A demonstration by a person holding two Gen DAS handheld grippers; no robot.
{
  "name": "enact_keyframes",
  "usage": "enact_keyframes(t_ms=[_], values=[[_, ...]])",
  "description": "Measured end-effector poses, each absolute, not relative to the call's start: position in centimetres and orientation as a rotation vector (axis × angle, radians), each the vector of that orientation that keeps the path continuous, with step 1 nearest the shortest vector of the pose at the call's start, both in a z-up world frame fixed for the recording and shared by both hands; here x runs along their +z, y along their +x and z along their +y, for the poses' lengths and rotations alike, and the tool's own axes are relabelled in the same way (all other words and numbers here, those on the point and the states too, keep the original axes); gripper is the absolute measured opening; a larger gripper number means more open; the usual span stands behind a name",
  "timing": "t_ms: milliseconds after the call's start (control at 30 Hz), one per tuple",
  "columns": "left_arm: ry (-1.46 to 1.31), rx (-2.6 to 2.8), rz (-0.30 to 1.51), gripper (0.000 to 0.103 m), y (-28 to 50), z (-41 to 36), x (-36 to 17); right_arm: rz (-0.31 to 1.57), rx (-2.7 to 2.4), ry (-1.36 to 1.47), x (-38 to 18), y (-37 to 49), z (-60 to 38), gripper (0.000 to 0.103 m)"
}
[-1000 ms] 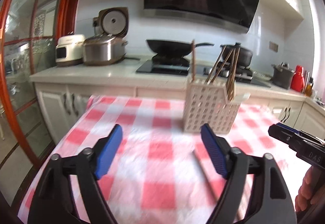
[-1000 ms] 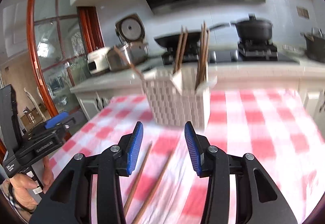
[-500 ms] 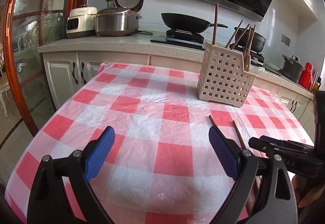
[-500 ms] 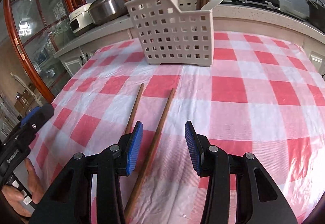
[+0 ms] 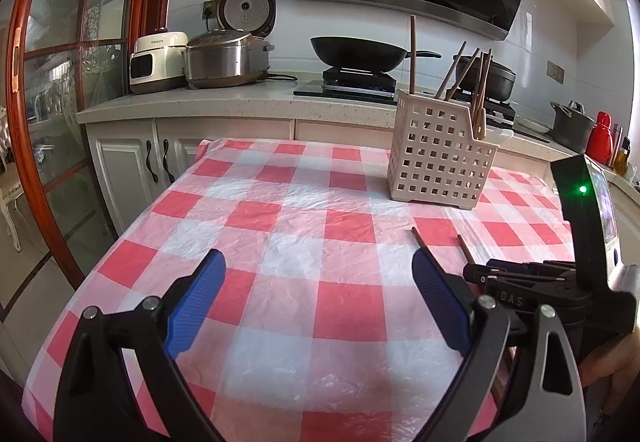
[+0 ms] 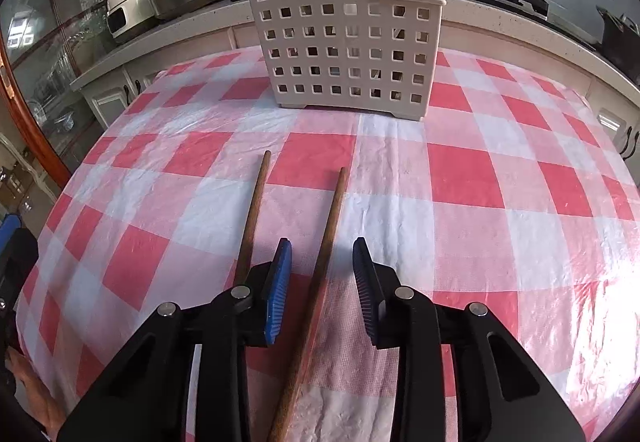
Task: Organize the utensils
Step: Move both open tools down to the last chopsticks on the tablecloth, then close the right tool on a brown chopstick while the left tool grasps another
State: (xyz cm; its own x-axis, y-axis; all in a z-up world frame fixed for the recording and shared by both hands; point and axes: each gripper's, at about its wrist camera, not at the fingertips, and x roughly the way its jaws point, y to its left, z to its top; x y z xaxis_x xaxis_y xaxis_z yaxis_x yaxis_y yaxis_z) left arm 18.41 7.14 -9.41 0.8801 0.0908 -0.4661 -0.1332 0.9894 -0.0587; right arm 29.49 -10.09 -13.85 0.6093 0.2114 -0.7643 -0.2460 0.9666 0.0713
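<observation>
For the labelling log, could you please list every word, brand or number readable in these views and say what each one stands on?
"DAS": white letters, possibly cut off at the start, on the black body of the right gripper, seen from the left wrist view.
Brand word on the white cooker on the counter: too small to read surely.
The utensil basket, the chopsticks and the tablecloth carry no text.

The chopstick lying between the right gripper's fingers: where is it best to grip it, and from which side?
Probably grip the chopstick on its shaft, from above. It lies flat on the tablecloth, pointing toward the utensil basket. The open right gripper already straddles it, a finger on each side, so lowering and closing should suffice.
</observation>
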Motion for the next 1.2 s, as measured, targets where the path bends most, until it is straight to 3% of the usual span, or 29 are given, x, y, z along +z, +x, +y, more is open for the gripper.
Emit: enact_keyframes(t_ms=[100,267,667,967,1200], values=[[-0.098,0.121,0.495,0.091,18.4,7.5,-9.7,0.869,0.224,-0.111,-13.9,29.3,-9.2,0.027],[-0.116,0.122,0.512,0.091,18.5,8.1,-9.9,0.869,0.219,-0.114,-14.0,29.1,-9.5,0.007],[-0.077,0.071,0.619,0.089,23.0,4.6,-10.1,0.835,0.241,0.021,-13.4,28.0,-14.6,0.006],[-0.1,0.029,0.716,0.069,27.2,0.4,-11.8,0.789,0.259,0.066,-12.8,27.2,-17.3,0.006],[-0.074,0.056,0.745,0.059,29.6,-1.8,-12.6,0.766,0.277,0.092,-12.3,26.9,-19.0,0.006]])
